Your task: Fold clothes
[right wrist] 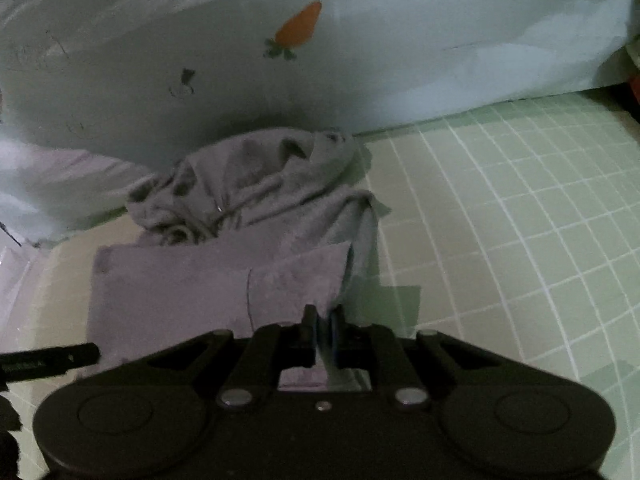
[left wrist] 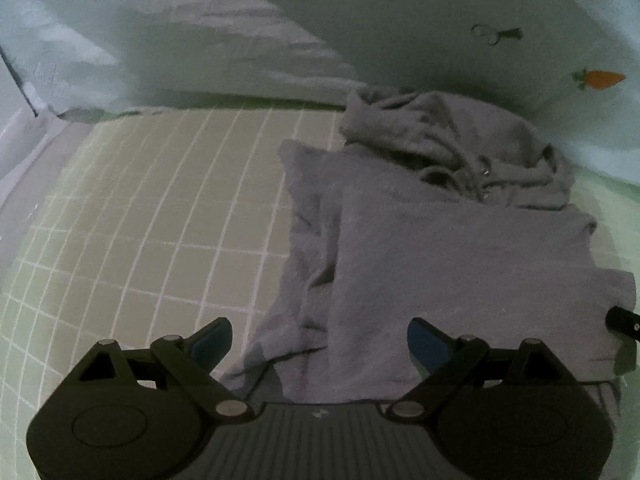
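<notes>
Pinching a thin flap of the grey fleece hooded sweatshirt [right wrist: 224, 292] is what I have my right gripper [right wrist: 323, 330] doing: its jaws are pressed together at lower centre of the right wrist view, with a pale sliver of cloth between the blue pads. I judge that grip is there so the garment's right edge can be carried across the body for a fold.

The sweatshirt lies on a pale green bed sheet with a white grid pattern [left wrist: 168, 208]. Its flat body fills the lower right of the left wrist view [left wrist: 460, 264], and its hood and drawstrings are bunched toward the top, where they rest against a light blue pillow printed with an orange carrot [right wrist: 360, 52]. The bunched hood suggests that end is not yet arranged, so I take the fold to be at an early stage.

My left gripper [left wrist: 320, 342] has its jaws spread wide at the bottom of its own frame, above the garment's near left side, with nothing between them. I read that as waiting to steady or take the cloth.

At the right edge of the left wrist view a black bar [left wrist: 624, 320] juts in over the fabric, most likely part of the other gripper.
</notes>
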The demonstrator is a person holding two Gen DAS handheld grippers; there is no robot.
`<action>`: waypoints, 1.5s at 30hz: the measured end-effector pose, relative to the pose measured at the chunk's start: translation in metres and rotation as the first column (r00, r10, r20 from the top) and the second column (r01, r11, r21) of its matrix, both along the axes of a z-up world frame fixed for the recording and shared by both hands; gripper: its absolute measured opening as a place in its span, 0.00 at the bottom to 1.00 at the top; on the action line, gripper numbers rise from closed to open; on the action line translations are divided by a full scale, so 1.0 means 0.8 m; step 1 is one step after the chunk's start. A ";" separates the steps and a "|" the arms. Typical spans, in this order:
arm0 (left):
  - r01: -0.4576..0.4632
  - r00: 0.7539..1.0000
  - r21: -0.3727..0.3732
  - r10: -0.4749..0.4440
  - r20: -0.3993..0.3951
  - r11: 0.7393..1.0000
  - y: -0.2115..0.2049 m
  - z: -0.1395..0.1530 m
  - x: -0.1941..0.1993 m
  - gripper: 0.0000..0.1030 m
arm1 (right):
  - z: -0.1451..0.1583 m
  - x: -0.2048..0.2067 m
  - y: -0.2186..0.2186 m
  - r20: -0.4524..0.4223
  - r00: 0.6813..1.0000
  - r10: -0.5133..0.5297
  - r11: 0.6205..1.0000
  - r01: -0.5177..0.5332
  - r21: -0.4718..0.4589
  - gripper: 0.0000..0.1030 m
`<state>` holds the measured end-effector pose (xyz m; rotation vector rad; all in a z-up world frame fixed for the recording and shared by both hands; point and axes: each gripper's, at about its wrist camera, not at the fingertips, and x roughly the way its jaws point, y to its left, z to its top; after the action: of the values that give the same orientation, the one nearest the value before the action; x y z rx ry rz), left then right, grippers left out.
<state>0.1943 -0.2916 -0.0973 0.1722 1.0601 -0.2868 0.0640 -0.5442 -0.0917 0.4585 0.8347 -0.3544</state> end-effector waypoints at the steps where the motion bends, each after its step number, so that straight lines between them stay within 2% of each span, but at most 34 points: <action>1: -0.006 1.000 0.006 0.006 -0.006 1.000 0.001 -0.003 0.001 0.91 | -0.005 0.002 0.002 -0.009 1.000 0.003 1.000 -0.003 -0.007 0.08; 6: -0.044 0.998 0.039 0.046 -0.032 0.998 0.011 -0.024 0.011 0.91 | -0.024 0.009 0.004 -0.050 0.999 0.008 1.000 -0.009 -0.022 0.11; 9: -0.067 0.996 0.017 0.068 -0.063 0.998 0.019 -0.036 0.016 0.92 | -0.029 0.011 0.007 -0.060 0.998 0.019 0.999 -0.022 -0.041 0.11; 15: -0.061 0.997 0.012 0.062 -0.054 0.998 0.018 -0.032 0.018 0.93 | -0.029 0.016 0.013 -0.079 0.996 0.042 0.996 -0.049 -0.077 0.15; 16: -0.060 0.997 0.009 0.060 -0.046 0.998 0.018 -0.028 0.019 0.93 | -0.026 0.016 0.011 -0.079 0.996 0.037 0.996 -0.043 -0.073 0.22; 17: -0.059 0.998 0.003 0.059 -0.038 0.998 0.018 -0.024 0.019 0.93 | -0.023 0.017 0.008 -0.078 0.996 0.031 0.997 -0.036 -0.068 0.38; 18: -0.057 0.998 -0.009 0.056 -0.032 0.998 0.017 -0.019 0.021 0.93 | -0.019 0.018 0.005 -0.075 0.997 0.016 0.997 -0.022 -0.070 0.48; 19: -0.055 0.998 -0.020 0.054 -0.025 0.998 0.016 -0.014 0.023 0.93 | -0.015 0.019 0.001 -0.062 0.998 0.007 0.997 -0.012 -0.080 0.63; 21: -0.056 0.998 -0.039 0.056 -0.008 0.998 0.013 -0.005 0.035 0.93 | -0.005 0.021 -0.007 -0.032 0.999 -0.008 0.995 0.005 -0.099 0.69; 23: -0.061 0.998 -0.058 0.062 0.009 0.996 0.009 0.004 0.052 0.93 | 0.004 0.030 -0.019 -0.014 1.000 -0.022 0.993 0.020 -0.117 0.80; 30: -0.061 0.995 -0.108 0.070 0.077 0.992 -0.021 0.019 0.142 0.94 | 0.024 0.091 -0.084 0.047 0.994 -0.100 0.981 0.106 -0.161 0.81; 34: -0.063 0.993 -0.108 0.072 0.090 0.992 -0.047 0.013 0.193 0.94 | 0.022 0.139 -0.121 0.070 0.992 -0.109 0.979 0.119 -0.165 0.72; 38: -0.084 0.993 -0.095 0.090 0.070 0.992 -0.065 -0.006 0.227 0.94 | 0.004 0.184 -0.139 0.051 0.996 -0.074 0.985 0.081 -0.155 0.61; 45: -0.155 0.988 -0.090 0.156 0.013 0.984 -0.073 -0.038 0.258 0.94 | -0.033 0.240 -0.138 -0.015 0.999 0.036 0.985 -0.038 -0.170 0.59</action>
<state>0.4008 -0.3502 -0.1278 0.0116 1.0328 -0.1904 0.2557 -0.6545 -0.1183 0.2814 0.8162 -0.3910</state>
